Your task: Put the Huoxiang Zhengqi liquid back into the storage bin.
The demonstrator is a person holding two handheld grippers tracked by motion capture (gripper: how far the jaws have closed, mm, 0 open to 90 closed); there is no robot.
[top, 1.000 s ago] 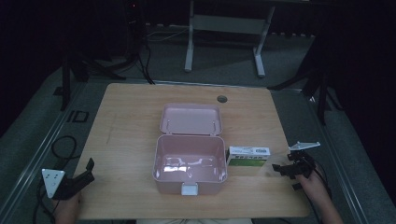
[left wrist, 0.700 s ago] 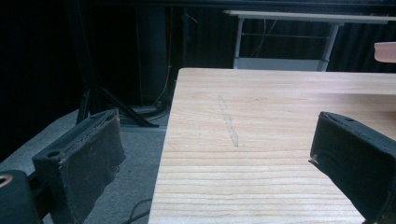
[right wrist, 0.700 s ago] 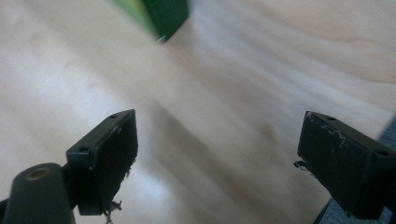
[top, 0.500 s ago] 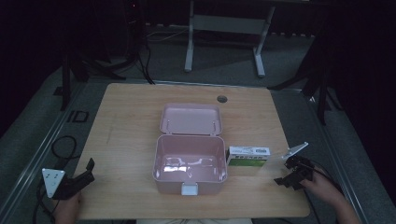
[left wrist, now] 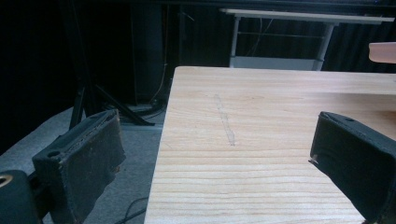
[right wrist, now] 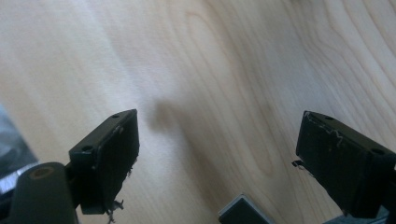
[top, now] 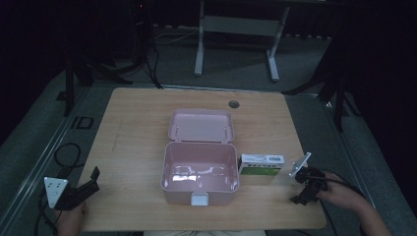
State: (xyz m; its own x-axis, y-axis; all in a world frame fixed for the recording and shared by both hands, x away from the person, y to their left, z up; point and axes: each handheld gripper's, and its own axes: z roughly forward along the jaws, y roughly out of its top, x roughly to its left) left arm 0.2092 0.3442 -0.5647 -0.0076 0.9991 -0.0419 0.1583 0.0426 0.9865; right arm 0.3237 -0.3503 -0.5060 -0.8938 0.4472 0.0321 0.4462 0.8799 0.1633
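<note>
Desk: a light wooden desk (top: pixel 133 128) with rounded corners is seen from above, carrying the case and the carton; a round grommet hole (top: pixel 233 104) is set near its far edge.
Case: an open pale pink plastic case (top: pixel 200 173) is placed at the desk's middle, its lid (top: pixel 200 126) folded back flat toward the far side and a white latch (top: pixel 199 199) on its near wall. Nothing that can be made out lies inside; only reflections are seen on its floor.
Carton: a small green and white cardboard carton (top: pixel 261 164) is laid flat just beside the case's right wall, touching it or nearly so. Its long axis runs left to right across the desk, one end pointed at the case, the other at the right claw.
Right claw: the right claw (top: pixel 298 189) is held near the desk's near right corner, just right of the carton and apart from it. In the right gripper view its jaws are spread wide over bare wood, grasping nothing.
Left claw: the left claw (top: pixel 93 178) is held at the desk's near left edge, well apart from the case. In the left gripper view its jaws are spread wide, released, with bare desk between them.
</note>
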